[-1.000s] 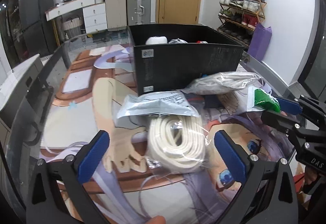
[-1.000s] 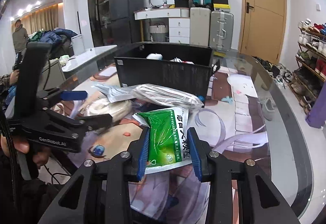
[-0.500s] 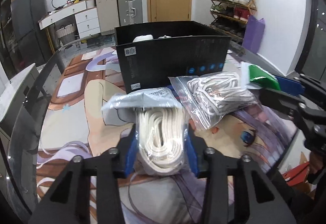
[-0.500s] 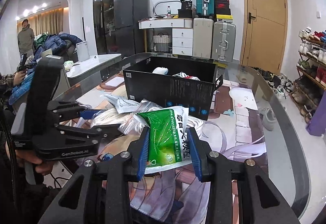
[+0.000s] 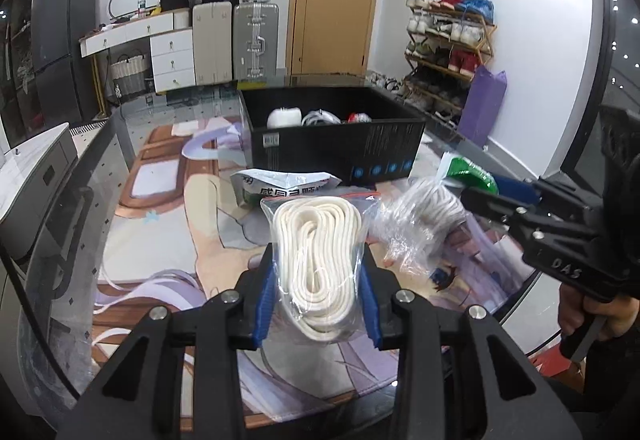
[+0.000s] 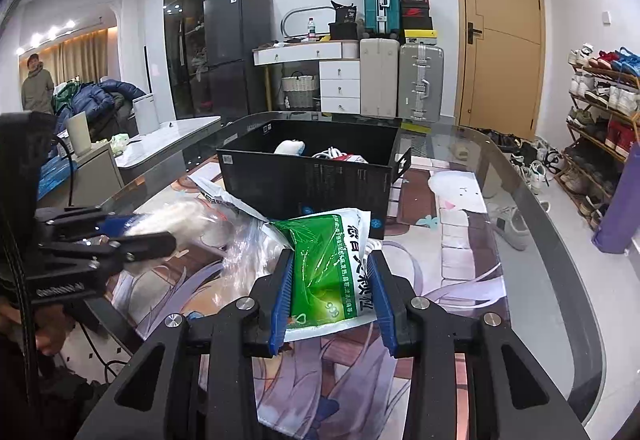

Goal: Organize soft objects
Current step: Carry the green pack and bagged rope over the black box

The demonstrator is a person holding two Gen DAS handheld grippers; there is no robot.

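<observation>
The clear plastic bag of coiled white rope (image 5: 316, 264) sat clenched between the blue fingers (image 5: 265, 304) of the left gripper (image 5: 318, 300), whose jaws had just been closing on it, lifted off the glass-topped counter (image 5: 152, 224) just short of the open black storage box (image 5: 336, 144). Beside it, right of the box's near wall, the right gripper (image 6: 330, 300) stood clamped on a green-and-white printed pouch (image 6: 328, 260). A second clear bag of white cord (image 5: 424, 216) and a grey-white foil packet (image 5: 280, 188) lay on the counter against the box front. To carry well, the rope bag probably needs a level lift over the near rim — the loose plastic could snag there. The pouch bore Chinese characters I could not read; the right gripper's body read "DAS", and the left's lettering was blurred.
</observation>
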